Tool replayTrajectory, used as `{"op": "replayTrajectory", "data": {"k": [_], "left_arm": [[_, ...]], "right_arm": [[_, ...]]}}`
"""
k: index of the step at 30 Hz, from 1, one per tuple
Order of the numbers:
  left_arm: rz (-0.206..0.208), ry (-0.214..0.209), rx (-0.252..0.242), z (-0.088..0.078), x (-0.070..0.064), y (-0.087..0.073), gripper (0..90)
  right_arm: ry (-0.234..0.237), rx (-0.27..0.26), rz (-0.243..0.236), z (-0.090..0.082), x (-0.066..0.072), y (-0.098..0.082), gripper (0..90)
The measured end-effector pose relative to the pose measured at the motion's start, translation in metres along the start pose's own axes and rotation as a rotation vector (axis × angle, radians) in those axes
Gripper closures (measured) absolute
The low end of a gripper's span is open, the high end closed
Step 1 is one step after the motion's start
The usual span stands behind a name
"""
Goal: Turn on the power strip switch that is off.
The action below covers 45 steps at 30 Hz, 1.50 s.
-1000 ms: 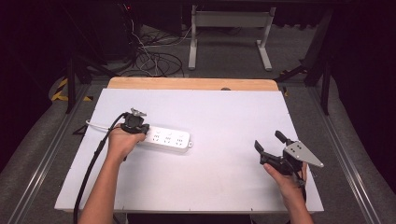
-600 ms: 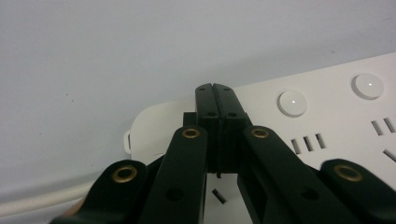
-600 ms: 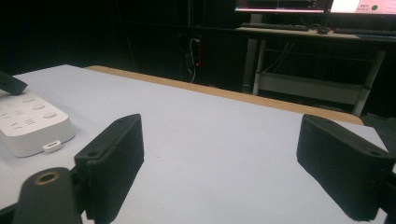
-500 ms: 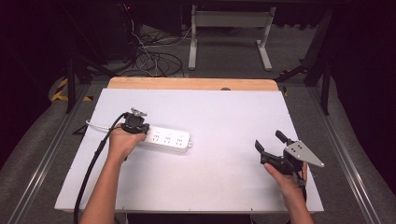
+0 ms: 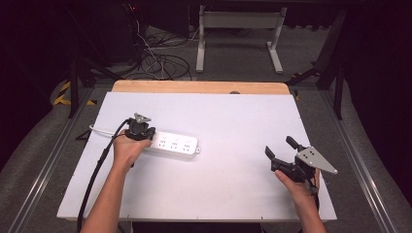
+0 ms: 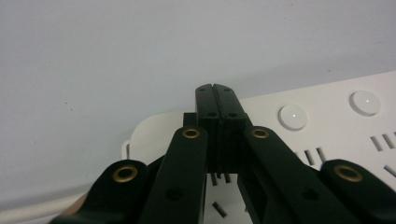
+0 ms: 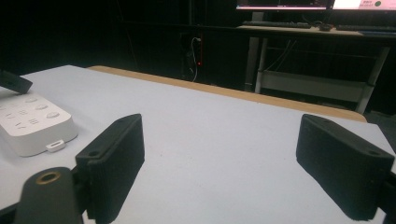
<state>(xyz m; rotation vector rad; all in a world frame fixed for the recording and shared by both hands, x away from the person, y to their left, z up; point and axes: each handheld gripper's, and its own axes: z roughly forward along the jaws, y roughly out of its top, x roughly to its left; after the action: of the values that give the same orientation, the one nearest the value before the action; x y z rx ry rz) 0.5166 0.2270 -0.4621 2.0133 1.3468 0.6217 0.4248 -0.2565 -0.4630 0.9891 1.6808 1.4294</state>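
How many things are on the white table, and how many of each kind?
Power strip: 1
Hand-held gripper: 2, the left hand-held gripper shut and pressing on the strip's end, the right hand-held gripper open over the table
Total: 3

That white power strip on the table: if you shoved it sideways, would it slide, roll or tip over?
The power strip is long, flat and lies low on the smooth white table, so it would probably slide rather than roll or tip. Its hard casing looks stiff. The cord at its left end might drag and turn it.
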Motion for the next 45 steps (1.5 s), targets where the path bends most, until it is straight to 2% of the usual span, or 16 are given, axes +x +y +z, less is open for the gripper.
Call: {"op": "replayTrajectory", "data": {"k": [3,10,12,14,17,20,21,23,24,28,29,31,33,39,43,45], "left_arm": [[-0.004,-0.006,-0.002,0.0,-0.002,0.0,90.0],[-0.043,-0.017,-0.109,-0.006,-0.001,-0.009,90.0],[-0.059,-0.033,-0.159,-0.013,-0.001,-0.01,90.0],[-0.053,-0.032,-0.203,-0.023,-0.001,-0.009,90.0],[-0.075,-0.039,-0.291,-0.043,-0.004,-0.01,90.0],[-0.108,-0.028,-0.408,-0.065,-0.007,-0.017,90.0],[-0.121,-0.014,-0.441,-0.073,-0.006,-0.021,90.0],[-0.181,-0.009,-0.509,-0.086,-0.003,-0.031,90.0],[-0.195,0.011,-0.537,-0.092,-0.003,-0.037,90.0],[-0.207,0.118,-0.636,-0.113,-0.002,-0.061,90.0],[-0.19,0.149,-0.648,-0.116,-0.002,-0.066,90.0],[-0.204,0.19,-0.68,-0.121,-0.002,-0.076,90.0],[-0.19,0.233,-0.697,-0.124,-0.001,-0.082,90.0],[-0.179,0.276,-0.691,-0.122,0.002,-0.086,89.7],[-0.211,0.271,-0.698,-0.119,0.007,-0.089,78.9],[-0.225,0.288,-0.722,-0.116,0.01,-0.089,61.4]], "right_arm": [[-0.002,0.005,0.004,0.0,0.0,0.0,15.9],[-0.005,0.005,0.005,0.001,-0.002,-0.001,16.1],[-0.007,0.007,0.005,0.001,-0.002,-0.002,16.0],[-0.008,0.006,0.008,0.001,-0.002,-0.001,16.1],[-0.01,0.006,0.011,0.001,-0.001,-0.001,16.1],[-0.008,0.004,0.007,0.001,-0.001,0.0,16.2],[-0.007,0.004,0.005,0.001,0.0,0.0,16.4],[-0.007,0.003,0.003,0.001,0.0,0.0,16.4],[-0.007,0.002,0.005,0.001,0.0,0.0,16.4],[-0.005,-0.004,0.01,0.002,0.0,0.001,16.4],[-0.004,-0.006,0.01,0.002,0.0,0.001,16.4],[-0.002,-0.006,0.005,0.003,0.0,0.002,16.4],[-0.001,-0.008,0.006,0.004,0.0,0.002,16.4],[0.011,-0.009,0.0,0.007,0.003,0.003,16.6],[0.01,-0.006,0.003,0.008,0.004,0.002,16.7],[0.009,-0.005,0.002,0.007,0.004,0.003,16.7]]}}
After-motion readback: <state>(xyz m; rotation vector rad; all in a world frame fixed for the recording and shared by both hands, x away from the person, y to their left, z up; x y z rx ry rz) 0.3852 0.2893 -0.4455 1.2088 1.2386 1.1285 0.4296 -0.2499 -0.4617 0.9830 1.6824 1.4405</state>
